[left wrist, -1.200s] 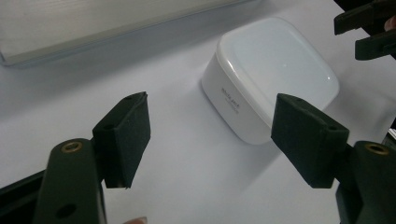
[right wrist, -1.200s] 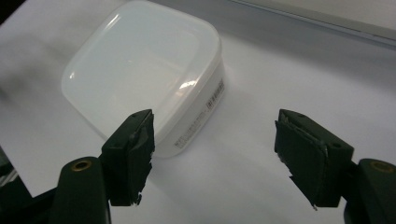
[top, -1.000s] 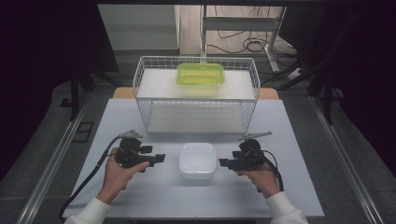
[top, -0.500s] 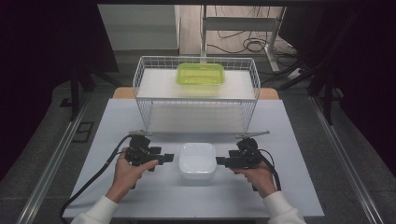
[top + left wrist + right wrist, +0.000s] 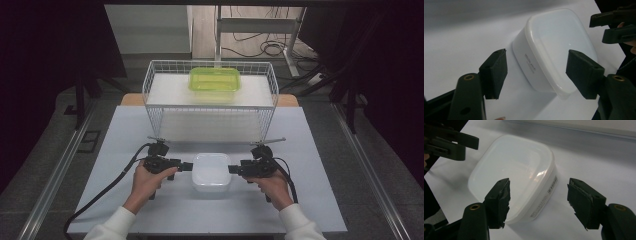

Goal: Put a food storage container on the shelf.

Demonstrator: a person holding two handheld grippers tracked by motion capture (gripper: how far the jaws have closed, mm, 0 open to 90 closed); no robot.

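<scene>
White box [image 5: 211, 172] sat low-centre on the worktop [image 5: 310, 150]; left tongs [image 5: 188, 166] and right tongs [image 5: 232, 169] flanked it, released. Next, probably both clench and lift.

Table [image 5: 150, 125] brightly lit, surroundings dark; glare on white box [image 5: 514, 170]; near jaws blurred.

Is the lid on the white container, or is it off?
On. The white container carries its lid, seated flat with its rim overhanging the walls on every visible side. Contents: cannot tell.
</scene>
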